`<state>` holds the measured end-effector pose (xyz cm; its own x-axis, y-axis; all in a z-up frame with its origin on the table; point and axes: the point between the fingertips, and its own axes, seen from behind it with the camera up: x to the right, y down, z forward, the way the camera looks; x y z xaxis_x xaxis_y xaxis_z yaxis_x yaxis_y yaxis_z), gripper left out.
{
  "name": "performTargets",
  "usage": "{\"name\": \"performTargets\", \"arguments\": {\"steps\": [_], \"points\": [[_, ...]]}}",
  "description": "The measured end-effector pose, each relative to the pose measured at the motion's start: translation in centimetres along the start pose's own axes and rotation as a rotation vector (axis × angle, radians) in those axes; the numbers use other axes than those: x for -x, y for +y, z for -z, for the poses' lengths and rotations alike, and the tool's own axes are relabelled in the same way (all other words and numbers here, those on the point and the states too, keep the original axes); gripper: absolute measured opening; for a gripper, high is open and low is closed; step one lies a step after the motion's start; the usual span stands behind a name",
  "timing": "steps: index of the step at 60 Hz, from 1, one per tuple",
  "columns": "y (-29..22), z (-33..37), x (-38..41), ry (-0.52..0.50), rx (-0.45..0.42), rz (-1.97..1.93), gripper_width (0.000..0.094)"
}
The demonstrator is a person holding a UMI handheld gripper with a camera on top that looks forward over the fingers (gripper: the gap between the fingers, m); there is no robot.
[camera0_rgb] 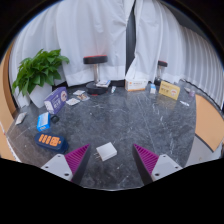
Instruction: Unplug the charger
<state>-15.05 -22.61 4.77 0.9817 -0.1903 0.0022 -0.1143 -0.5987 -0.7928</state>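
Observation:
A small white charger block [106,151] lies flat on the dark marble table [120,120], between my two fingers and nearer the left one, with a gap at either side. It rests on the table by itself; no cable or socket shows at it. My gripper [111,161] is open, its magenta pads [76,158] spread wide apart just above the table.
A potted green plant [40,70] stands at the far left. Blue and orange boxes [48,132] and a purple box [56,99] lie left of the fingers. A dark device [95,62], white items and a yellow box [169,90] lie far back before white curtains.

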Motion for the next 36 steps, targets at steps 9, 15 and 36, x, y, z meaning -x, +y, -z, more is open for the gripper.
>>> {"name": "performTargets", "arguments": {"steps": [9, 15, 36], "points": [[-1.0, 6.0, 1.2, 0.031, -0.053, 0.025, 0.0851], [-0.9, 10.1, 2.0, 0.059, -0.078, 0.029, 0.085], [3.3, 19.9, 4.4, 0.119, -0.093, 0.032, 0.0853]]}}
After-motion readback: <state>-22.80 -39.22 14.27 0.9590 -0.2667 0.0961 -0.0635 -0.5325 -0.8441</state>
